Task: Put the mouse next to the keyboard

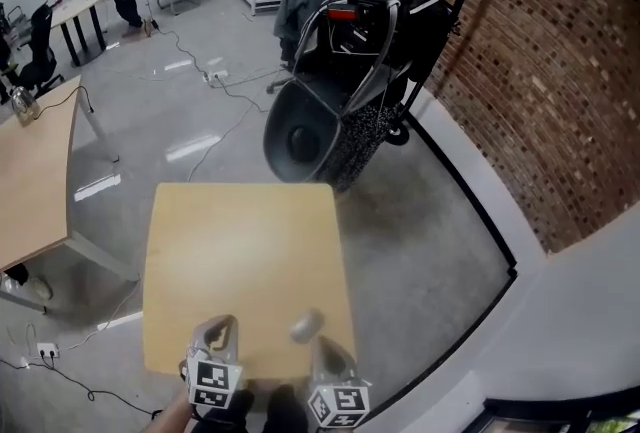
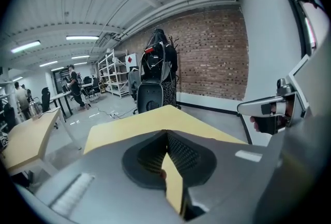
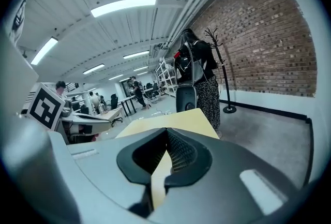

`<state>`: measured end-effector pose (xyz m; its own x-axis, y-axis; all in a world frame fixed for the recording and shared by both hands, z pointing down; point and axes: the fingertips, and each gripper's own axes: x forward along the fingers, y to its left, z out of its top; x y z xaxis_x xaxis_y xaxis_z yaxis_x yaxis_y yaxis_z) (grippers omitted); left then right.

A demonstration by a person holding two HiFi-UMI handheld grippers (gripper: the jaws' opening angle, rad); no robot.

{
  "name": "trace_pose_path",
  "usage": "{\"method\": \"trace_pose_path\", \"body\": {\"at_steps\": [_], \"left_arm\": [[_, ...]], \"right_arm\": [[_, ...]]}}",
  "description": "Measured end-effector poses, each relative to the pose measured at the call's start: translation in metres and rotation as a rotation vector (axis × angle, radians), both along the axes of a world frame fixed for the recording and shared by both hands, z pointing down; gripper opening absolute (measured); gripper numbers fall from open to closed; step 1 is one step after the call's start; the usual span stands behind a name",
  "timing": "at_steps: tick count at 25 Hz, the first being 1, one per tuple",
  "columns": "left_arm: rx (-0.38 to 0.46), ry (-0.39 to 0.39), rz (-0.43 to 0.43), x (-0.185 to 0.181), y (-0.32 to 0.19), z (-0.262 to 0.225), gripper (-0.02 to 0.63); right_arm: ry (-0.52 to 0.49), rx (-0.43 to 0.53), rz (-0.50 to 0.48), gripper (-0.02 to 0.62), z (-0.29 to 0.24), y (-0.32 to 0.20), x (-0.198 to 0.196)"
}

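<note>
Your left gripper (image 2: 166, 134): jaws closed together, holding nothing | your right gripper (image 3: 166, 131): same, closed and holding nothing | both bottom centre of head view, over the wooden table (image 1: 240, 241).

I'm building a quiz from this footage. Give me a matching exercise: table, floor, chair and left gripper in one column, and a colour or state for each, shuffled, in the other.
Things:
1. table
2. floor
3. chair
4. left gripper

Colour or state:
a. shut, nothing between the jaws
b. black
c. grey
d. light wood

Pairs: 1-d, 2-c, 3-b, 4-a
</note>
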<state>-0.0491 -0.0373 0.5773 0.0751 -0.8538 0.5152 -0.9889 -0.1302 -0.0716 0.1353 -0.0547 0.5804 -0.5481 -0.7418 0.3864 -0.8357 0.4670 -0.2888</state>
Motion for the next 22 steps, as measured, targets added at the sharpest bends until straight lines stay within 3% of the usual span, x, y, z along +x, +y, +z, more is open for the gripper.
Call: {"method": "trace_pose_path", "body": {"at_steps": [22], "left_arm": [[0.082,-0.002,-0.207,-0.103,0.064,-0.070,0.000]], "right_arm": [[-0.035,0.096,-0.242,0.014,-0.082,0.018,-0.125]]}}
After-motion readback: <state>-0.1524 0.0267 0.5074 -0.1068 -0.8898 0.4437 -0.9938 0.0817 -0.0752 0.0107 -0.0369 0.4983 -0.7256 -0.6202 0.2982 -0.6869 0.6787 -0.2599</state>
